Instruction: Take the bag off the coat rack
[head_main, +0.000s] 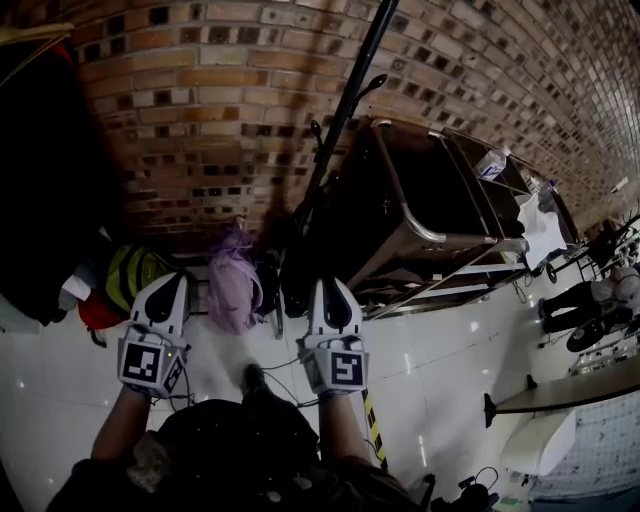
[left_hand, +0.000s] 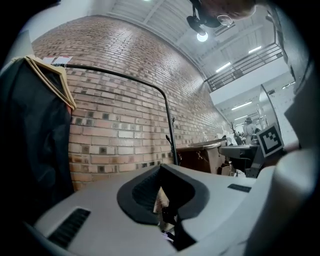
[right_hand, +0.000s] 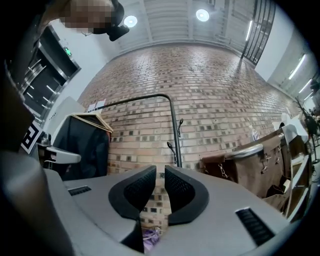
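A lilac bag (head_main: 235, 285) sits low against the brick wall, just left of the foot of the black coat rack (head_main: 335, 130). Whether it hangs or rests on the floor I cannot tell. My right gripper (head_main: 330, 287) points at the rack's base. Its jaws stand slightly apart with only brick showing between them (right_hand: 160, 170), and a scrap of the lilac bag (right_hand: 150, 239) shows below them. My left gripper (head_main: 170, 283) is to the left of the bag, tips together (left_hand: 161, 169), holding nothing. The rack's pole (right_hand: 175, 135) rises straight ahead.
A dark garment on a wooden hanger (left_hand: 52, 75) hangs from a black rail at the left. Yellow-green and red items (head_main: 130, 280) lie by the wall. A brown cart with a metal rim (head_main: 420, 215) stands right of the rack. Cables and striped tape (head_main: 373, 420) lie on the white floor.
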